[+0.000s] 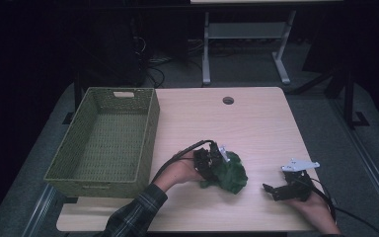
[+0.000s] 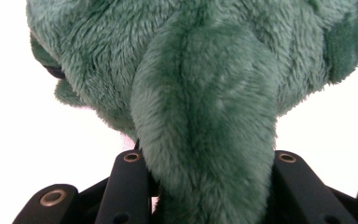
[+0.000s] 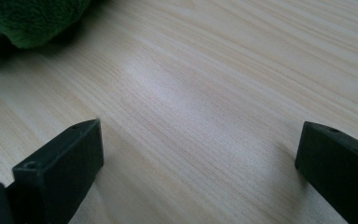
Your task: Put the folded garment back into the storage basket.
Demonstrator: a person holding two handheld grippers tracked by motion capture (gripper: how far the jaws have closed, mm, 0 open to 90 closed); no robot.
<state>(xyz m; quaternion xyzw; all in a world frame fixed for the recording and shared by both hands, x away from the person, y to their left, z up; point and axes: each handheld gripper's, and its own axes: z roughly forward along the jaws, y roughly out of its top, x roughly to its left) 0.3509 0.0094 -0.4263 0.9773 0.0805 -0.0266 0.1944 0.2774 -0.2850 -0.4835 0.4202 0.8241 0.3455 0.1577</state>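
Observation:
A green plush toy (image 1: pixel 233 174) lies on the light wooden table (image 1: pixel 237 123), toward the front centre. My left gripper (image 1: pixel 212 160) is at the toy's left side. In the left gripper view, a furry limb of the plush toy (image 2: pixel 205 93) fills the gap between the two black jaws, and the left gripper (image 2: pixel 209 186) is shut on it. My right gripper (image 1: pixel 275 190) rests low over bare table to the right of the toy. Its jaws stand wide apart in the right gripper view, so the right gripper (image 3: pixel 200 149) is open and holds nothing. The plush toy (image 3: pixel 28 18) shows at that view's top left corner.
A green woven basket (image 1: pixel 150 133) with nothing in it stands on the table's left side. A round cable hole (image 1: pixel 228 100) sits near the far edge. Beyond the table stand a white desk frame (image 1: pixel 206 54) and cables on the floor.

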